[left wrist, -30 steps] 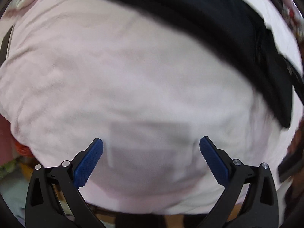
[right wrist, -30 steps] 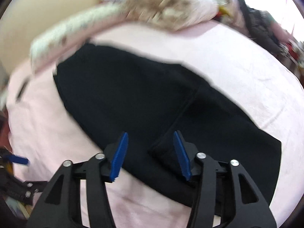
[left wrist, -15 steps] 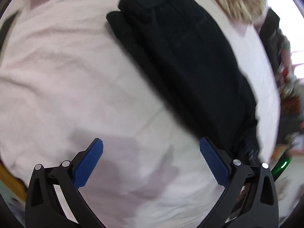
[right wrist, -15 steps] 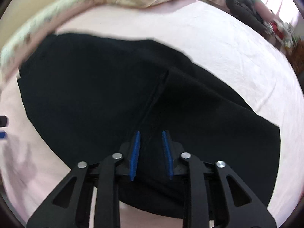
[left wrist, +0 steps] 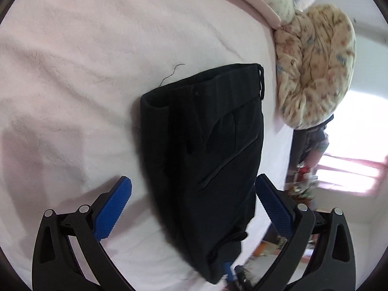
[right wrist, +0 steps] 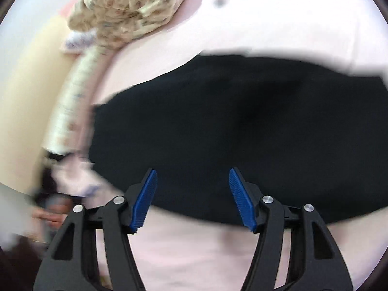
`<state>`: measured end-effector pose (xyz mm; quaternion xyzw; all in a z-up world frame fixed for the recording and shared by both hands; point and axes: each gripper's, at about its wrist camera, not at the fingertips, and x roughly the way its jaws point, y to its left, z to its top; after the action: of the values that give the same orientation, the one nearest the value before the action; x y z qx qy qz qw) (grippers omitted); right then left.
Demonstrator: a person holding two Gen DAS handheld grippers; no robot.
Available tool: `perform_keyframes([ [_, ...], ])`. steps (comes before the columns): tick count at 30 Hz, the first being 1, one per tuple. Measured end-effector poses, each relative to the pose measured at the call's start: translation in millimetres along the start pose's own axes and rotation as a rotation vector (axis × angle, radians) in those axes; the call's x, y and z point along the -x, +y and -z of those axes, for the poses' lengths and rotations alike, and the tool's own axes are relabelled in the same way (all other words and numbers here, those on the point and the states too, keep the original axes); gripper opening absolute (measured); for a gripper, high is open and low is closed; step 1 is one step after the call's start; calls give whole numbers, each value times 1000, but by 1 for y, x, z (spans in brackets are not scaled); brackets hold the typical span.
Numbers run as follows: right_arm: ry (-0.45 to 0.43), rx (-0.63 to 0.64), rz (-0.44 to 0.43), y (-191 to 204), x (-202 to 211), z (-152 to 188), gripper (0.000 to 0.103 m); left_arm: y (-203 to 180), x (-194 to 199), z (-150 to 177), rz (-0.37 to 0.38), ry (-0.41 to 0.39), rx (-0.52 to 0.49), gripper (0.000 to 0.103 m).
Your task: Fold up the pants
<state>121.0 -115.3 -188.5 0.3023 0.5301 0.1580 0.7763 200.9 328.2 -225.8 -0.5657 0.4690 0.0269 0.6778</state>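
Note:
Black pants [left wrist: 203, 155] lie folded into a long narrow stack on a pink bed sheet [left wrist: 72, 77], waistband at the far end. My left gripper [left wrist: 194, 203] is open above the stack, its blue pads on either side of the near part, holding nothing. In the right wrist view the pants [right wrist: 242, 133] fill the middle as a wide black band. My right gripper [right wrist: 192, 198] is open over their near edge and holds nothing. Its tip also shows low in the left wrist view [left wrist: 230, 274], at the near end of the pants.
A floral bundled quilt [left wrist: 315, 72] and a pale pillow edge [left wrist: 264, 2] lie at the head of the bed, just past the waistband. The bed edge runs right of the pants, with clutter [left wrist: 305, 169] and a bright window [left wrist: 351, 145] beyond. A loose thread [left wrist: 172, 74] lies by the waistband.
My right gripper closed to a narrow gap over the pants half a second ago and now stands open. My left gripper swung from bare sheet to over the folded pants, staying open.

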Motion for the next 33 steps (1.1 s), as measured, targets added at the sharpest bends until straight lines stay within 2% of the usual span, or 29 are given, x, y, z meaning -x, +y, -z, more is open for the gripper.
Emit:
perform_keyframes([
  [2,59,-137,-183,9,-23,4,59,6,5,4,30,5,8,102],
  [3,77,-159,-186,21,-35,6,58,3,2,2,38,8,10,102],
  [4,71,-121,-145,38,-41,10,54,3,2,2,52,10,15,102],
  [5,43,23,-67,68,-50,11,52,5,5,3,63,9,21,102],
  [7,-29,390,83,128,-63,26,49,9,11,0,66,1,23,102],
  [8,-55,605,147,161,-76,41,44,12,16,0,69,-3,21,102],
  [9,-58,747,176,184,-88,53,42,12,17,-1,69,-4,18,102],
  [11,-61,965,213,218,-111,78,36,17,27,-3,65,1,-5,102],
  [13,-59,1115,245,240,-133,94,35,17,33,-8,54,11,-36,102],
  [19,-9,1283,305,250,-168,119,33,23,41,-27,91,43,-71,102],
  [23,-1,1359,396,240,-182,126,16,21,36,-36,116,78,-76,102],
  [30,-10,1469,448,238,-191,137,19,15,25,-41,144,135,-93,102],
  [33,-7,1535,481,237,-197,144,13,14,21,-40,160,159,-90,102],
])
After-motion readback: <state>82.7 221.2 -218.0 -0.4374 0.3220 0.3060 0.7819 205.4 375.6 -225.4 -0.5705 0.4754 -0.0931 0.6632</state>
